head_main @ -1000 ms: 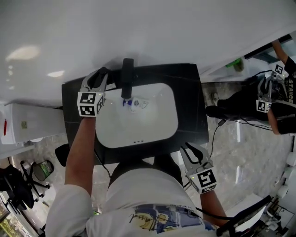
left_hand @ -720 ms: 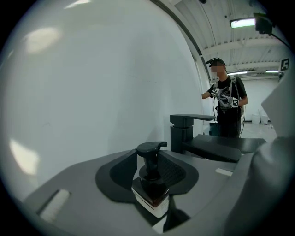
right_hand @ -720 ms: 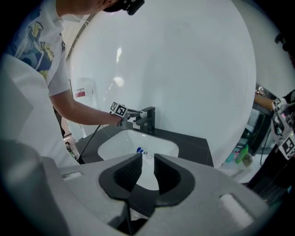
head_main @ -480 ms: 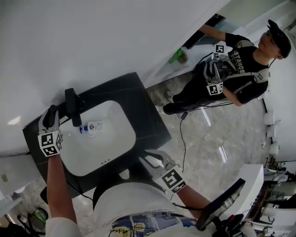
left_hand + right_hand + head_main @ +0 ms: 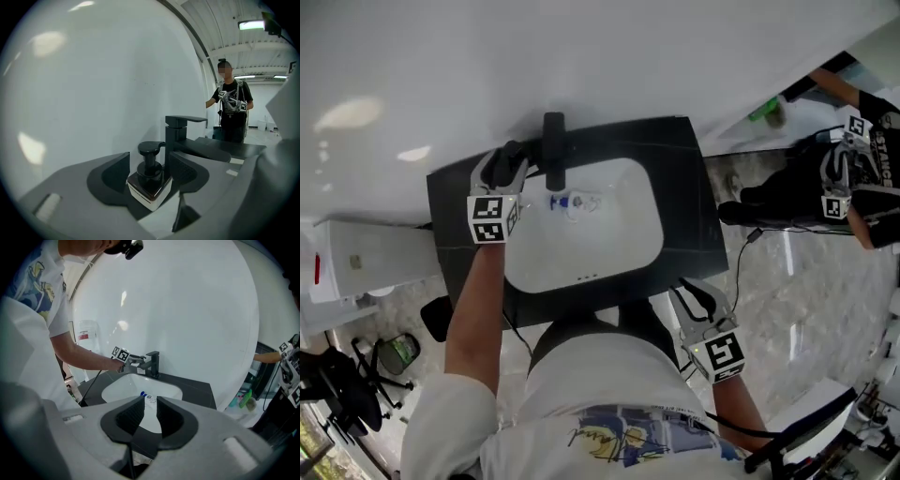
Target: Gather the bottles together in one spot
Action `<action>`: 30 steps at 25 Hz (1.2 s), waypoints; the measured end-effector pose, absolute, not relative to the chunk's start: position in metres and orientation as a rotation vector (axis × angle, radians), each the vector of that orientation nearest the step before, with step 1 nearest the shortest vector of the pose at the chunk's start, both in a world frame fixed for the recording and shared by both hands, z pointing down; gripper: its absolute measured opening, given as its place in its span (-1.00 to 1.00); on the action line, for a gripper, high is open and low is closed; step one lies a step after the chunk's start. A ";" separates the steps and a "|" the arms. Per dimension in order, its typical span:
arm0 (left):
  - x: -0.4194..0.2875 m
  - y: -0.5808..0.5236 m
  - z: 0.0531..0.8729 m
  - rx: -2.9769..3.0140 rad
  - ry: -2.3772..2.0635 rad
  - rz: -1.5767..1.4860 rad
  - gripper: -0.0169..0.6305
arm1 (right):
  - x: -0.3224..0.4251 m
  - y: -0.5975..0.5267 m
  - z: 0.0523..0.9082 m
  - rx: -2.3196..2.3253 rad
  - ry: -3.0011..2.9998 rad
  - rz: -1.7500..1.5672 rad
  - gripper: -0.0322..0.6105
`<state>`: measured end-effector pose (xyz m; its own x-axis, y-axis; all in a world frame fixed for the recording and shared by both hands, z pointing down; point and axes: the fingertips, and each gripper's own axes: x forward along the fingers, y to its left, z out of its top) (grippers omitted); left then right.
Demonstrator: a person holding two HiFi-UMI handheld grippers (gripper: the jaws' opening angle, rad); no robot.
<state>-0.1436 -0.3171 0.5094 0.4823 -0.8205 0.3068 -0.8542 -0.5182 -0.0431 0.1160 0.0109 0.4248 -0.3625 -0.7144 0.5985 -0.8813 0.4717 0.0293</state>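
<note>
Matte black counter (image 5: pixel 675 187) frames a glossy white basin (image 5: pixel 619 239) where a small clear bottle (image 5: pixel 570 203) lies. By the boxy faucet (image 5: pixel 554 150), the left gripper (image 5: pixel 508 159) has just spread its jaws, a square pump bottle (image 5: pixel 150 180) standing free between them. The right gripper (image 5: pixel 692 295) holds its ribbed jaws apart, empty.

A blue-capped bottle (image 5: pixel 570 203) lies in the white sink (image 5: pixel 619 234) below the black faucet (image 5: pixel 554 155). The left gripper (image 5: pixel 505 169), its fingers just opening, flanks a dark object (image 5: pixel 501 159) beside the faucet.

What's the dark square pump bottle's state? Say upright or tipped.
Upright: the dark square pump bottle stands on its base, pump head on top.
</note>
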 end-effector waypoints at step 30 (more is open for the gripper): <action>-0.079 -0.200 0.632 1.805 -1.393 0.184 -0.34 | 0.146 -0.053 0.434 0.992 -2.369 0.363 -0.65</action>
<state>-0.0790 -0.2002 0.6321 0.3750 -0.7353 0.5645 -0.8568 -0.0426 0.5138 0.1462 -0.0533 0.4339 -0.5829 -0.5746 0.5745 -0.7201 0.6928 -0.0377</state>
